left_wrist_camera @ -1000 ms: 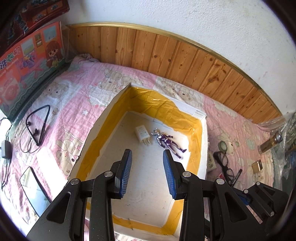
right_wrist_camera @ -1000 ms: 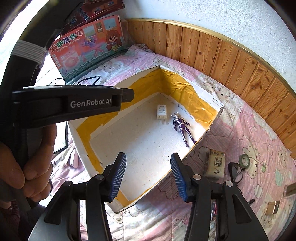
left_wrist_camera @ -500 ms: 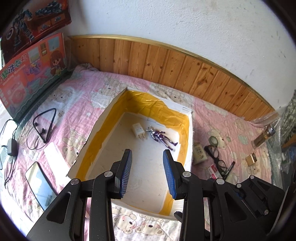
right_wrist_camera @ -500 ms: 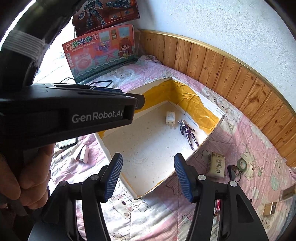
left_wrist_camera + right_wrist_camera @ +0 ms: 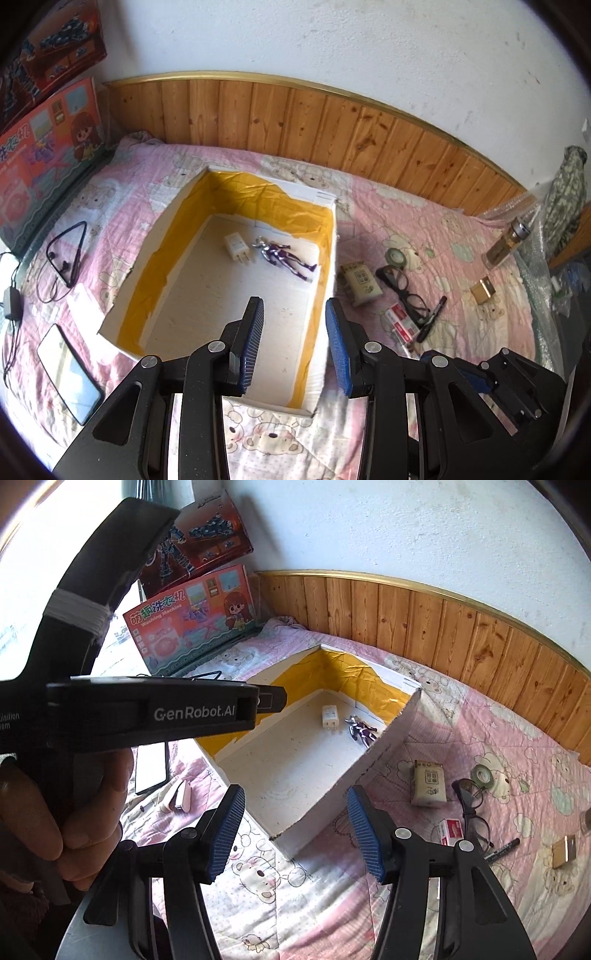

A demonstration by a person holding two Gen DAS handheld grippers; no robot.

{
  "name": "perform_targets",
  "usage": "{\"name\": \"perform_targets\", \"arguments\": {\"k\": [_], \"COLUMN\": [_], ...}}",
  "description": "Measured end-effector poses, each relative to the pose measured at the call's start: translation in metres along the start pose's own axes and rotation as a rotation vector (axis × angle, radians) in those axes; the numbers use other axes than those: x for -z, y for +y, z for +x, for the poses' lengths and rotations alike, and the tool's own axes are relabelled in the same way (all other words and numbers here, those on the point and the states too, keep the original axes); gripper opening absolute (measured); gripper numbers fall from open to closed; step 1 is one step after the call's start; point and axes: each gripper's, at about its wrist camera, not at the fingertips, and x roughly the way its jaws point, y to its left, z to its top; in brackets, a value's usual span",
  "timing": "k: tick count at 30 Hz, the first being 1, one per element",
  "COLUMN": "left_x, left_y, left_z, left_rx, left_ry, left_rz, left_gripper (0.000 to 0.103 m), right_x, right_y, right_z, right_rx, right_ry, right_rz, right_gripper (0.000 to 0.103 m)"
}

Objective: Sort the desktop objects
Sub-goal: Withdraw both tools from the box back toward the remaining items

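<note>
left gripper [image 5: 293, 332]: jaws apart, empty | right gripper [image 5: 295, 823]: jaws apart, empty | yellow-lined white cardboard box [image 5: 325, 295]: held white charger plug [image 5: 237, 246], purple-silver toy figure [image 5: 284, 256]

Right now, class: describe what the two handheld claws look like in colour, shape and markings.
Both the left claw and right claw have black plastic frames with silver screws and blue ribbed fingers. The left one's black body reads "GenRobot.AI" in white; grey cord wraps its handle.

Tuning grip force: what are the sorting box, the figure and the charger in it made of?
Box: probably white foam board, matte, ragged edges, glossy yellow tape lining. Figure: likely hard plastic, shiny silver-purple highlights. Charger: smooth white plastic, metal prongs.
</note>
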Motion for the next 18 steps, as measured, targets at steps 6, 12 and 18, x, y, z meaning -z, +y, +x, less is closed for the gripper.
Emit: {"name": "perform_targets", "arguments": {"k": [6, 12, 18], "left_x": [0.004, 0.01, 0.029], "left_y": [-0.037, -0.067, -0.1], "left_z": [0.01, 0.028, 0.059], "left_rx": [0.027, 0.109, 0.15], "left_ry": [0.024, 0.081, 0.167], "left_rz": [0.082, 0.128, 0.182], "left_gripper": [0.037, 0.037, 0.037], "right_x": [0.023, 0.043, 0.069], "right_y": [-0.04, -0.08, -0.131], "right_z": [-0.014, -0.025, -0.031], "right_rx": [0.015, 0.049, 0.115], "right_ry": [0.005, 0.011, 0.034], "right_rz": [0.105, 0.164, 0.255], "right_gripper": [0.059, 0.059, 0.059]}}
